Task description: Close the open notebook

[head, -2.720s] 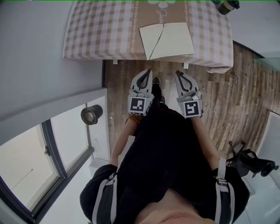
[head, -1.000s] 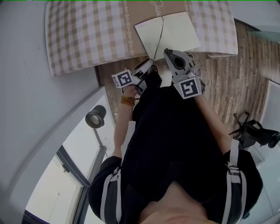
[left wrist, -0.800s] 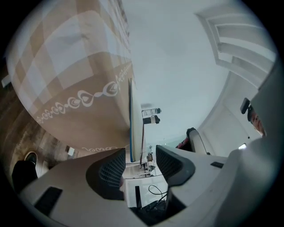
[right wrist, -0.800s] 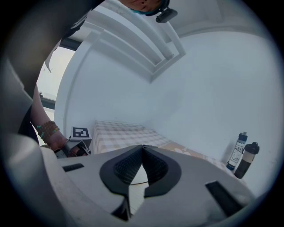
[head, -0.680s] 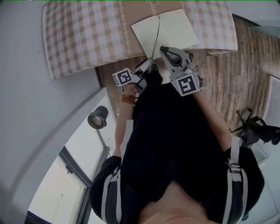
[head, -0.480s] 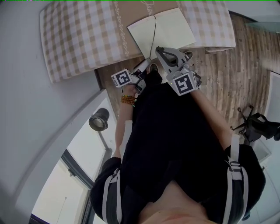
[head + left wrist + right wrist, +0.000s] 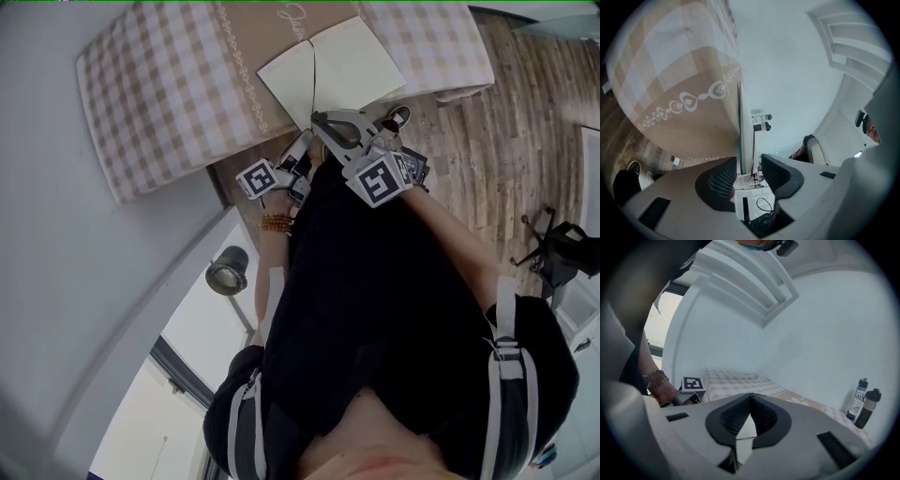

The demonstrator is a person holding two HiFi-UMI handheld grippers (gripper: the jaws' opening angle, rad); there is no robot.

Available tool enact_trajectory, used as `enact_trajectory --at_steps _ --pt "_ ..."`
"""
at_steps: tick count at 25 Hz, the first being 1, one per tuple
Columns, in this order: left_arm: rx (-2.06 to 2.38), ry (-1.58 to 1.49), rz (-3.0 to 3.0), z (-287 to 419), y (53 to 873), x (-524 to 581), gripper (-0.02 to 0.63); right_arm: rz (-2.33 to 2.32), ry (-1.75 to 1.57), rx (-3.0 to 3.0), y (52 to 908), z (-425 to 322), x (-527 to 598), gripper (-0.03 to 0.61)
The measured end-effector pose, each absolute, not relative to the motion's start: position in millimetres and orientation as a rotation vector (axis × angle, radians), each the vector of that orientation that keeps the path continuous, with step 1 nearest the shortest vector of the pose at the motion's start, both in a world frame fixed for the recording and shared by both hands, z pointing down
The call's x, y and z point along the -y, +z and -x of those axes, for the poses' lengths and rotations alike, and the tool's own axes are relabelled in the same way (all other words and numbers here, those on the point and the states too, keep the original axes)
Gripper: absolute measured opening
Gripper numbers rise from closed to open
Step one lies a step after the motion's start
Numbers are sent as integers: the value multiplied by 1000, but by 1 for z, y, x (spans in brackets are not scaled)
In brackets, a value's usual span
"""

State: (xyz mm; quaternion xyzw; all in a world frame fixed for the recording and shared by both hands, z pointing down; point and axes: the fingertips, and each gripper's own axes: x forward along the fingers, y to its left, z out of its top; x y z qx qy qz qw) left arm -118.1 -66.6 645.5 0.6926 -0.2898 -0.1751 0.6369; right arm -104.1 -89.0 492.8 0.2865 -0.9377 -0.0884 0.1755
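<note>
The open notebook point(image 7: 328, 67) lies with cream pages up at the near edge of the checked tablecloth point(image 7: 169, 84). My left gripper point(image 7: 302, 145) is rolled on its side at the table edge, just left of the notebook's near corner. In the left gripper view the notebook's thin blue-edged cover point(image 7: 739, 131) stands between its jaws, which have just been closing; the pads do not visibly press it. My right gripper point(image 7: 321, 120) reaches over the notebook's near edge, tips together, nothing held. A cream page point(image 7: 747, 427) shows through its jaws.
Two bottles point(image 7: 862, 406) stand at the table's far right, also seen as bottles point(image 7: 761, 123) from the left gripper. A round lamp point(image 7: 228, 272) sits by the window at the left. A black stand point(image 7: 562, 253) is on the wooden floor at the right.
The right gripper has moved forward and left, its tips now at the notebook's near edge. The left gripper stays at the table edge. The head camera has swung, shifting the table leftward.
</note>
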Motion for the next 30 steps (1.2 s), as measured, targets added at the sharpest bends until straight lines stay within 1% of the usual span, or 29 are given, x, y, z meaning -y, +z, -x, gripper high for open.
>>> enact_trajectory --at_steps 6,8,9,10,11,16,24,30 --pt "659 -440 -1562 116 642 78 164 -804 -257 2653 495 101 96 6" --pt "660 -445 -1551 118 640 81 132 -809 -246 2651 494 102 99 6" --pt "666 -439 -1560 119 641 78 132 -821 -232 2652 494 101 97 6" --pt "674 -435 -1569 119 642 75 113 -833 -220 2654 493 99 93 6" --pt "682 -439 -1566 119 644 72 72 -844 -215 2655 492 97 91 6" --pt "701 -467 -1515 123 647 71 41 -850 -200 2669 496 96 93 6" --pt "666 -482 -1560 138 654 83 20 -904 -255 2661 506 110 96 6" --pt "700 -514 -1513 124 640 73 18 -843 -208 2666 498 93 91 6"
